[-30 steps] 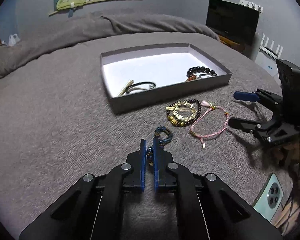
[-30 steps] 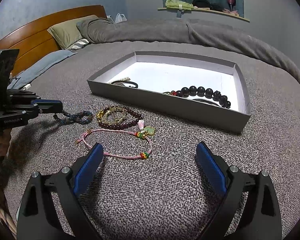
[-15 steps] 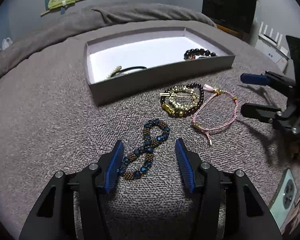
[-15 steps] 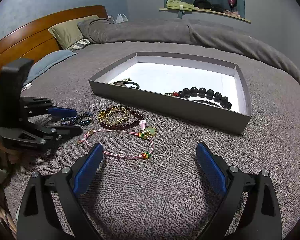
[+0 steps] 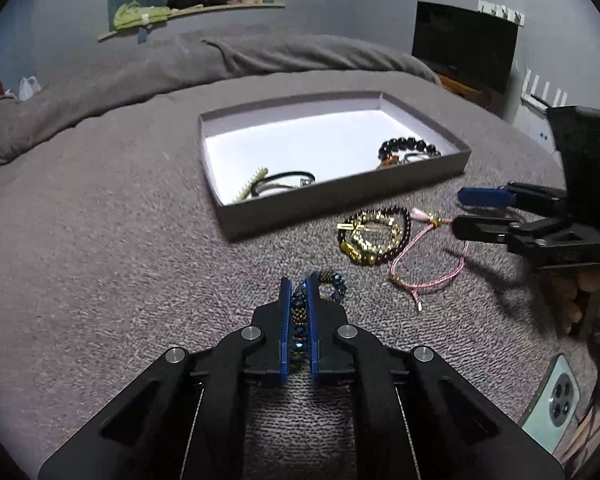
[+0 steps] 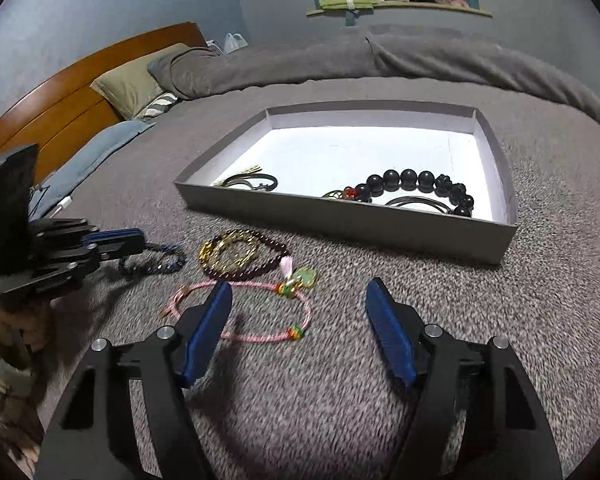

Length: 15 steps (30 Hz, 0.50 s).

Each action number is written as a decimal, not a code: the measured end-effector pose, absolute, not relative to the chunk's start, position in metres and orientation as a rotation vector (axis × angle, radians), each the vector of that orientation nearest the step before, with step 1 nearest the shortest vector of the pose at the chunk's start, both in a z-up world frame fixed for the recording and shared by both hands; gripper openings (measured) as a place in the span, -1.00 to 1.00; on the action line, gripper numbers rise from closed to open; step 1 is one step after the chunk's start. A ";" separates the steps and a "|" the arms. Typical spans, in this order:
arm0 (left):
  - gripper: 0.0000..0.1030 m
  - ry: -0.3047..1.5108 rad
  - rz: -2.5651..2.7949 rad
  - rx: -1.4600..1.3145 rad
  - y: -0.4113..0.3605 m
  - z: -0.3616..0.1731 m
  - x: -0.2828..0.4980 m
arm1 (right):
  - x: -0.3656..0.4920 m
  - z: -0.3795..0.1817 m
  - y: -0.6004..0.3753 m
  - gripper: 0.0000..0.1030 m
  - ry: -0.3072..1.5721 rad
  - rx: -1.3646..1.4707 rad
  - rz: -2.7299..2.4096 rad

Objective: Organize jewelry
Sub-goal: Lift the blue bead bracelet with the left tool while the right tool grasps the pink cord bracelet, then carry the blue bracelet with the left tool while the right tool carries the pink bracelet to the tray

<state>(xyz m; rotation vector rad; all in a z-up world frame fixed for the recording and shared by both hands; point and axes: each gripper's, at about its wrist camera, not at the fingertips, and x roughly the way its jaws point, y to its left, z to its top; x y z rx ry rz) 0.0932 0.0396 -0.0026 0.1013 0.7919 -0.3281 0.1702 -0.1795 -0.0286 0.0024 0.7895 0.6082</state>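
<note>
My left gripper [image 5: 299, 285] is shut on a blue and bronze beaded bracelet [image 5: 299, 312] whose far loop rests on the grey bed cover; the left gripper [image 6: 138, 240] shows in the right wrist view too. My right gripper [image 6: 299, 286] hovers over a pink cord bracelet [image 6: 260, 336] with a green charm. Its jaws are closing, and the pads are not touching the cord. A dark red and gold bracelet [image 6: 240, 254] lies between the two. Behind stands a grey tray [image 5: 340, 196] with a white floor, holding a black bead bracelet [image 5: 408, 146] and dark bands [image 5: 284, 180].
A phone [image 5: 552, 404] lies face down at the bed's near right edge. A rolled grey duvet [image 5: 260, 56] runs along the far side. A pillow [image 6: 132, 84] and wooden headboard [image 6: 60, 108] are at the left, and a dark screen [image 5: 464, 44] stands beyond the bed.
My left gripper opened over the blue bracelet, then closed on it again. My right gripper's jaws have narrowed above the pink bracelet.
</note>
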 end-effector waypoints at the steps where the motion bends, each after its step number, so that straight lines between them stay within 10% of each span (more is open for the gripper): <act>1: -0.84 0.790 -0.328 0.101 0.040 -0.002 0.093 | 0.174 -0.032 -0.178 0.20 0.811 -0.002 0.609; 5: -0.84 0.791 -0.330 0.103 0.041 0.000 0.093 | 0.175 -0.041 -0.170 -0.18 0.860 -0.041 0.623; 8: -0.84 0.785 -0.332 0.096 0.043 0.003 0.092 | 0.168 -0.043 -0.165 -0.84 0.858 -0.074 0.667; 15: -0.84 0.748 -0.343 0.091 0.042 0.019 0.087 | 0.149 -0.025 -0.163 -0.93 0.740 -0.097 0.686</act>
